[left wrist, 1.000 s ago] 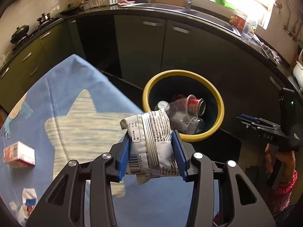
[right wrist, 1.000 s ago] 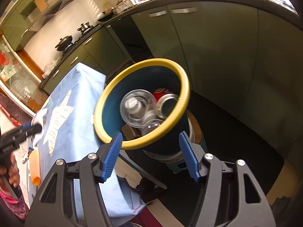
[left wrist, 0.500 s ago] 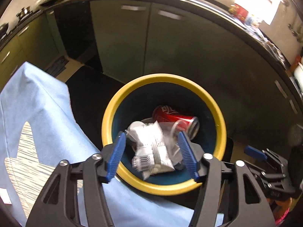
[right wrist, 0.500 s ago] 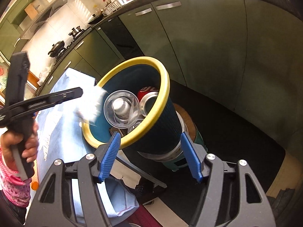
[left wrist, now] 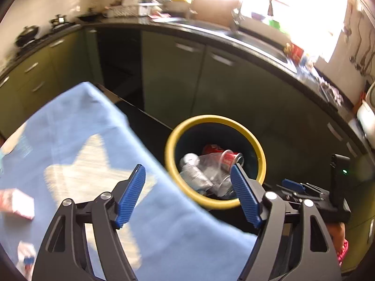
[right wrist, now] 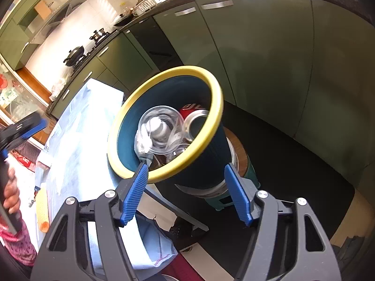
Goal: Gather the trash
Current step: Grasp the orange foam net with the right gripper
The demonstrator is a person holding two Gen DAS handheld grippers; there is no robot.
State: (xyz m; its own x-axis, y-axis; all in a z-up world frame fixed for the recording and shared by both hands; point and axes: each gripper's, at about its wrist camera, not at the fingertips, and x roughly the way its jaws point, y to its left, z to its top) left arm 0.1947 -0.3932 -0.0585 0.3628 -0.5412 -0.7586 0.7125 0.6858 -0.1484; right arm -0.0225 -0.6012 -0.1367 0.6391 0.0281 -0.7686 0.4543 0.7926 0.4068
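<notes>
So far, a silver snack packet has been dropped into the yellow-rimmed bin, where it lies against a clear plastic cup and a red can. The left tool is released, its jaws just opened wide with nothing between them; the right tool is likewise spread and empty, held near the bin. More remains on the blue-clothed counter: a pink box at the near left, a small wrapper cut off by the frame edge, and an orange cylinder. The left view is smeared by motion, so printing cannot be read.
</notes>
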